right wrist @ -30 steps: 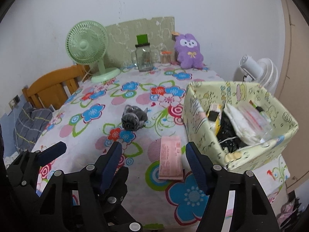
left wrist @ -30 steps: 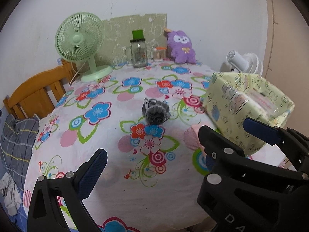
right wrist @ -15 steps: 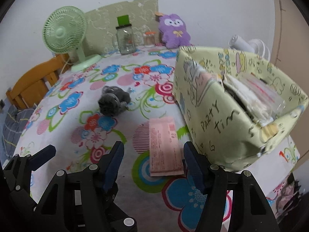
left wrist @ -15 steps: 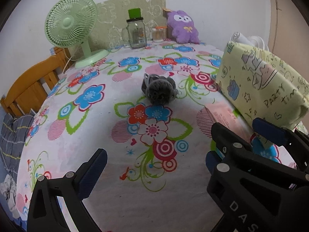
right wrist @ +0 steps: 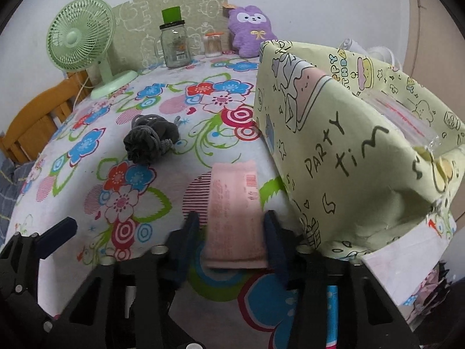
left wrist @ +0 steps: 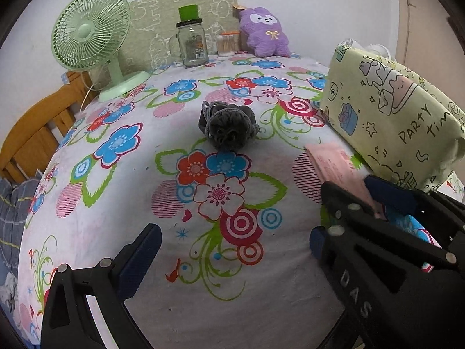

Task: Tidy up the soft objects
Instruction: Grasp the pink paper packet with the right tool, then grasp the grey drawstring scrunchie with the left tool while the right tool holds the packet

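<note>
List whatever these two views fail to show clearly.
- Contents of the pale green fabric storage box: its own wall hides them in both views; only a clear plastic bag pokes out.
- Pink flat packet: print too small; the right tool, closing around it, covers its near end in the left view.

A table under a flowered cloth (left wrist: 122, 203) carried a grey mesh puff (left wrist: 228, 128) at centre, a pink packet (right wrist: 232, 212) at four o'clock, a green box (right wrist: 348, 157) at three, fan (left wrist: 93, 37), jar (left wrist: 191, 43) and purple plush (left wrist: 264, 33) at twelve
</note>
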### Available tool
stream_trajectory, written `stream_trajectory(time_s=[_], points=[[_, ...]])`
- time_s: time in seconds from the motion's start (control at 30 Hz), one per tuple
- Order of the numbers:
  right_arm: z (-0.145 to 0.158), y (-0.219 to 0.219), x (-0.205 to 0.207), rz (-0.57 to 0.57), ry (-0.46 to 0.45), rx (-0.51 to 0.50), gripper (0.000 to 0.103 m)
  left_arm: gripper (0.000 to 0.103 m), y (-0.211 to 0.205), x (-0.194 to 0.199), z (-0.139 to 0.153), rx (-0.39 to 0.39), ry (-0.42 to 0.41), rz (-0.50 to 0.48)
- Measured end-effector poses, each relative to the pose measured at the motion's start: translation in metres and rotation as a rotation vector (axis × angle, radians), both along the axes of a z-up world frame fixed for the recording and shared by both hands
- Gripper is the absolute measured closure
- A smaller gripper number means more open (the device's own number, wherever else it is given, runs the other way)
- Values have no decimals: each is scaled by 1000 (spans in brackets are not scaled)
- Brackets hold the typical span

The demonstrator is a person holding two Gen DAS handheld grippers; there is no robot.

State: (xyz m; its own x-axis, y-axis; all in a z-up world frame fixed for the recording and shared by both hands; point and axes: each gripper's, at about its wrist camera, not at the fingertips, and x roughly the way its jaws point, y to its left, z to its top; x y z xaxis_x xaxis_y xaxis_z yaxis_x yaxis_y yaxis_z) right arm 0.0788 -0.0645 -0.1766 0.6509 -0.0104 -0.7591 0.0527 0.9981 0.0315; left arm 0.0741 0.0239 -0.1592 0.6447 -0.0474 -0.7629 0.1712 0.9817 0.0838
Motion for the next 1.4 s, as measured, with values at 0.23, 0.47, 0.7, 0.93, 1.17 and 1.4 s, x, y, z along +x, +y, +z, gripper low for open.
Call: stream_trajectory(time_s=[0.23, 0.47, 0.7, 0.93, 1.17, 1.4], points=[[2, 3, 3, 0, 11, -7, 62, 1, 4, 3, 3, -5, 3, -11], [19, 14, 7, 4, -21, -7, 62, 4, 17, 15, 16, 3, -17, 17], [36, 25, 21, 20, -51, -21, 61, 8, 28, 32, 27, -16, -30, 56], [47, 26, 41, 27, -59, -14, 61, 16, 30, 53, 36, -34, -45, 61], [47, 24, 60, 32, -42, -1, 61, 21, 27, 72, 36, -66, -34, 21], [41, 25, 72, 51, -5, -5, 61, 30, 28, 84, 26, -105, 3, -3]])
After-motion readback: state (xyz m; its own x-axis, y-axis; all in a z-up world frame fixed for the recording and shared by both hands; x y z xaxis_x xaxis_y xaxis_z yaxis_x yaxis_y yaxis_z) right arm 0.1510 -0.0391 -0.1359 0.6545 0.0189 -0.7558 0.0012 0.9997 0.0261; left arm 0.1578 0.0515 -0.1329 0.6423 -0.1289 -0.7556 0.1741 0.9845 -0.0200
